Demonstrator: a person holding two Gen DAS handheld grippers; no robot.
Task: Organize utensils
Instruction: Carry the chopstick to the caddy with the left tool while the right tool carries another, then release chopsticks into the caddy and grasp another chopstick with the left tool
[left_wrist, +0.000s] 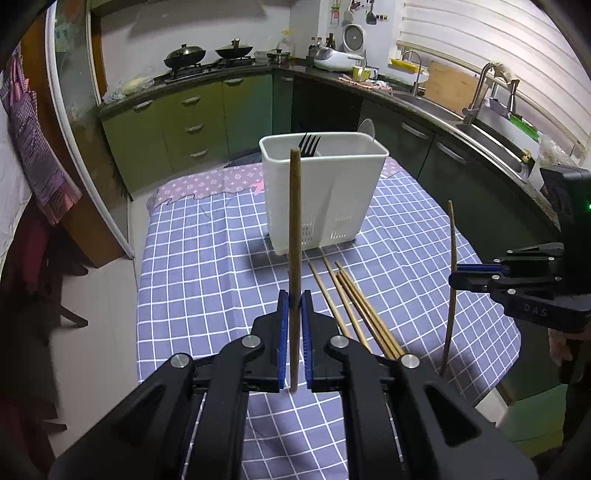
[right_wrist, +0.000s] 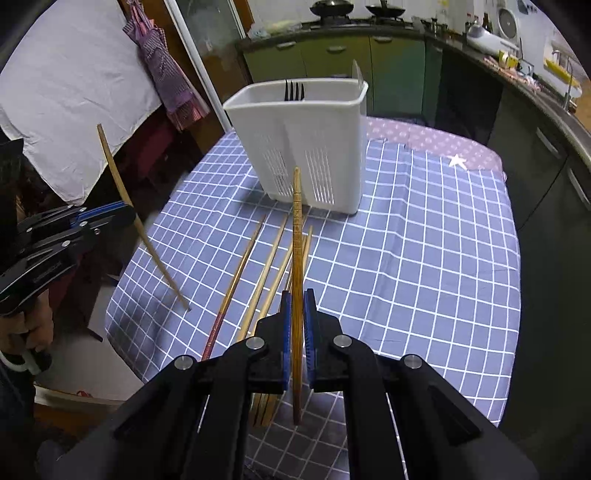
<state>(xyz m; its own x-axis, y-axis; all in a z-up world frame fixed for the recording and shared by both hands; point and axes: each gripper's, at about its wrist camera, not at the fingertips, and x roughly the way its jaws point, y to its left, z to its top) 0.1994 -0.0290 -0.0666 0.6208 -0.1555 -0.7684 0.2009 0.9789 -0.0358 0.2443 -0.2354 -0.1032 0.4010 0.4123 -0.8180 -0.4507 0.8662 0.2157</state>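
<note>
You have one chopstick pinched in each tool. Your left gripper (left_wrist: 294, 299) is closed tight on a brown chopstick (left_wrist: 294, 229), gripped low on its shaft so most of its length stands up in front of the camera, ready to be tipped into the holder. Your right gripper (right_wrist: 297, 299) is likewise clamped on a carved chopstick (right_wrist: 296, 240), also held near its lower part with the long end pointing up and away.

The white utensil holder (left_wrist: 325, 195) stands upright near the far side of the checked tablecloth (left_wrist: 207, 258), a black fork (left_wrist: 309, 144) already standing in one of its compartments. Several loose chopsticks (left_wrist: 354, 306) lie on the cloth between you and the holder, roughly side by side and fanned a little.

Holding both sticks upright looks sensible: each can go in end first without snagging the rim. I judge both are clear of the cloth.
</note>
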